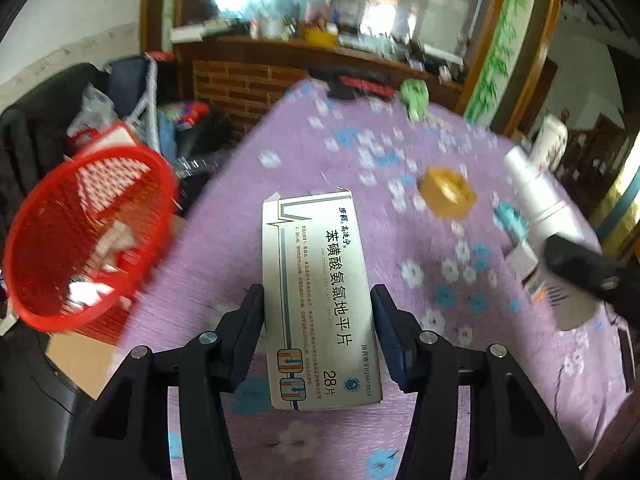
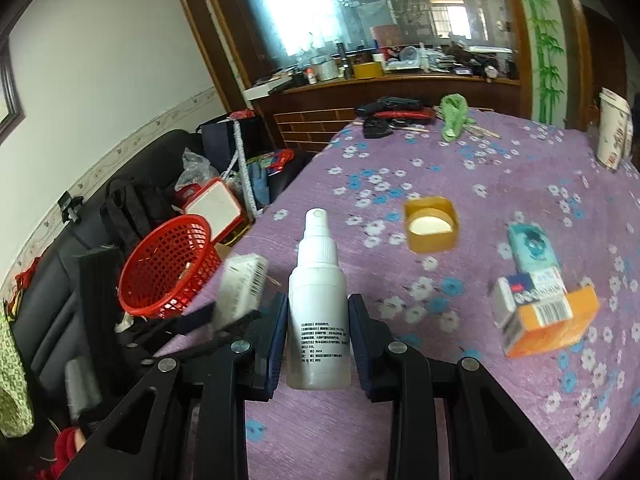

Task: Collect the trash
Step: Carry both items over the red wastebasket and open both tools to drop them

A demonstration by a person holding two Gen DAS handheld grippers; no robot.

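My left gripper is shut on a white medicine box with Chinese print, held above the purple flowered tablecloth. A red mesh basket with some scraps inside sits off the table's left edge. My right gripper is shut on a white spray bottle, held upright over the table. In the right wrist view the left gripper with its box shows at the left, next to the red basket.
On the tablecloth lie a yellow tape roll, a teal packet, an orange and white box stack, a green cloth, dark items at the far edge, and a paper cup. A black sofa is at the left.
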